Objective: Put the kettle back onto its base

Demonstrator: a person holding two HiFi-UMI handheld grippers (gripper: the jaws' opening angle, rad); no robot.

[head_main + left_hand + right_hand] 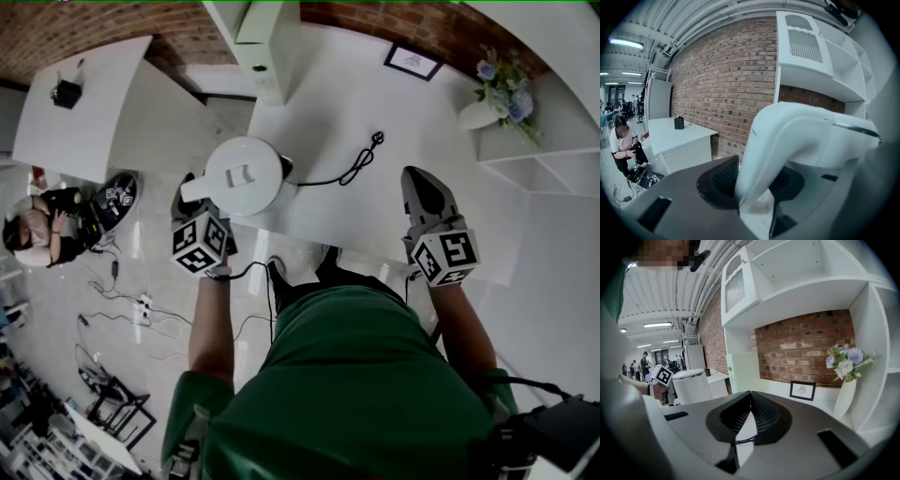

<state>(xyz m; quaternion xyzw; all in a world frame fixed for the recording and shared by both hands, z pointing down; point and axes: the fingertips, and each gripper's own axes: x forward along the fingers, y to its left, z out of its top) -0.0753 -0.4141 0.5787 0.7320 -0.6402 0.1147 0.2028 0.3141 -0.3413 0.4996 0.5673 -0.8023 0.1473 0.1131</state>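
Note:
A white electric kettle (246, 176) stands near the front edge of the white counter (375, 206). A dark sliver of its base (286, 170) shows under its right side; I cannot tell whether the kettle rests fully on it. The base's black cord (352, 169) runs right to a loose plug. My left gripper (192, 197) is shut on the kettle's handle (787, 140), which fills the gap between its jaws in the left gripper view. My right gripper (419, 180) hovers over the counter to the right, shut with nothing in it. From the right gripper view the kettle (691, 386) is at the left.
A vase of flowers (497, 94) and a small framed picture (412, 62) stand at the back right by white shelves (553, 169). A tall white box (267, 47) is behind the kettle. A person (37, 230) sits on the floor at the left near another white table (80, 103).

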